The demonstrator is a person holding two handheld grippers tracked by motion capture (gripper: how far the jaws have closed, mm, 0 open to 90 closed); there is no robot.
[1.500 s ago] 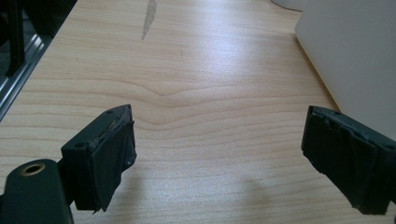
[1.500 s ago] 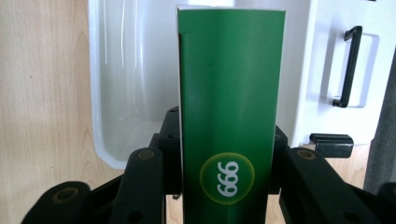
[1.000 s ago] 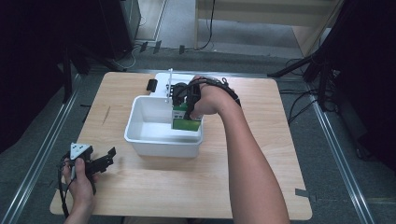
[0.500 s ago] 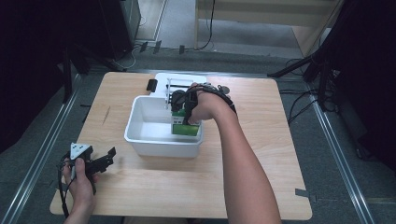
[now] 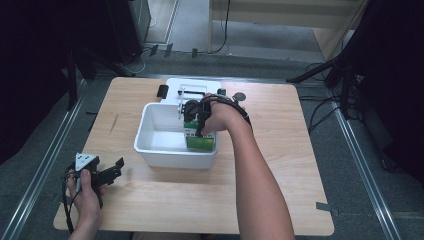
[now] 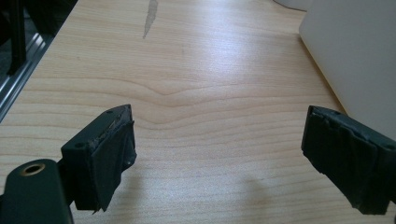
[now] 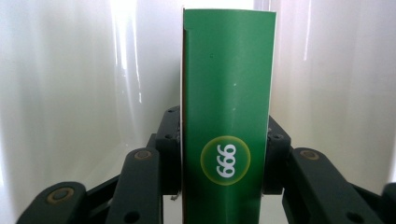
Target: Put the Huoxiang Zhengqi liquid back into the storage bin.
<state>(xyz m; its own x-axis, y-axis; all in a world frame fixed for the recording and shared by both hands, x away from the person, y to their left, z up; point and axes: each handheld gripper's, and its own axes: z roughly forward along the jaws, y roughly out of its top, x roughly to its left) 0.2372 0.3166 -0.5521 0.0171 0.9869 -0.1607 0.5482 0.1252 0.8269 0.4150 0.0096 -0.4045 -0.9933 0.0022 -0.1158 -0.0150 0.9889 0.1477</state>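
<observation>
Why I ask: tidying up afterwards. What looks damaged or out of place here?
Only the left gripper: the black tape on its pads is frayed and peeling. The green box sits straight in the right gripper.

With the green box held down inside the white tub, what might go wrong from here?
1. The right gripper clamps the green box near one end only, so it may tip over when let go.
2. The box sits close to the white tub's right wall, so the hand might nudge the tub on the way out.
3. The left gripper lies open, away from the tub, not steadying it.
</observation>
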